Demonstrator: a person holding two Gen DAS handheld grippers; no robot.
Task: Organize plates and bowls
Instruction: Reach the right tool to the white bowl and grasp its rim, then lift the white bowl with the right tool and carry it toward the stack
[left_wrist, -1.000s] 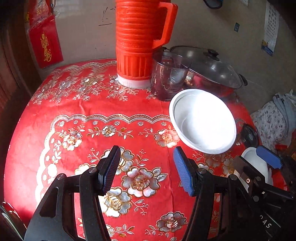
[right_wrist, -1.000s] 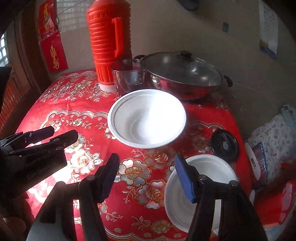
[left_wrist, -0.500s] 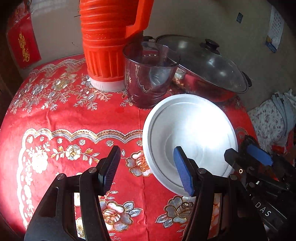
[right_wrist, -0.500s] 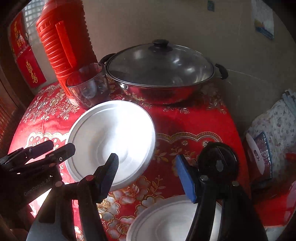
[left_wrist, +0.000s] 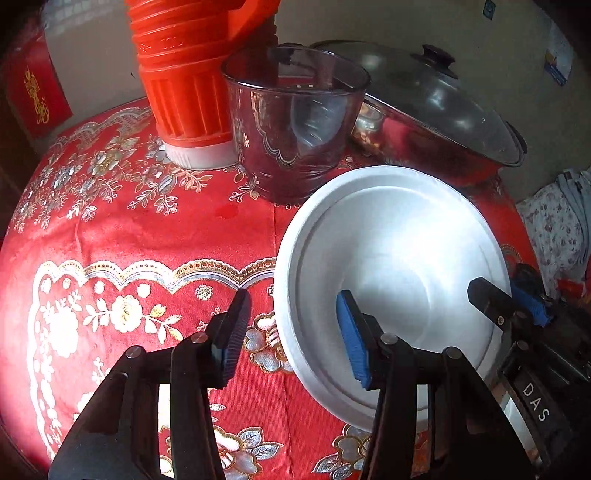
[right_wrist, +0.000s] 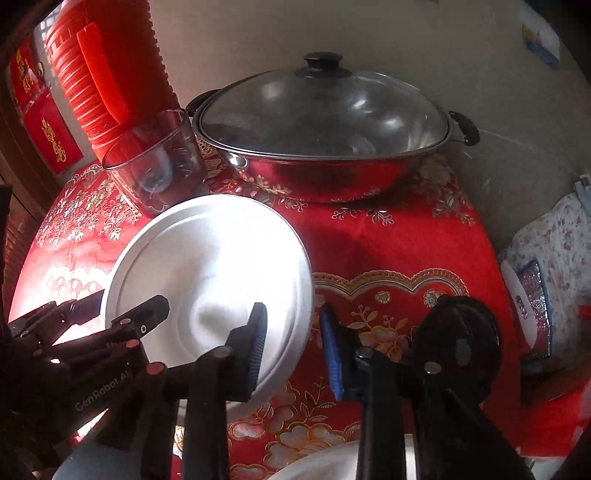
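You are looking at a round table covered in a red satin cloth with gold and silver flower embroidery (left_wrist: 147, 229), bright with strong light on its near left side. Behind it stands a plain beige plaster wall (right_wrist: 406, 48). Far left on that wall hangs a red paper banner with gold characters (left_wrist: 37, 96), beside dark brown wooden slats (right_wrist: 11, 221). Far right, high on the wall, you see a small blue-and-white printed poster (right_wrist: 539, 40). To the right of the table lies a pale floral-print fabric (left_wrist: 554, 229).
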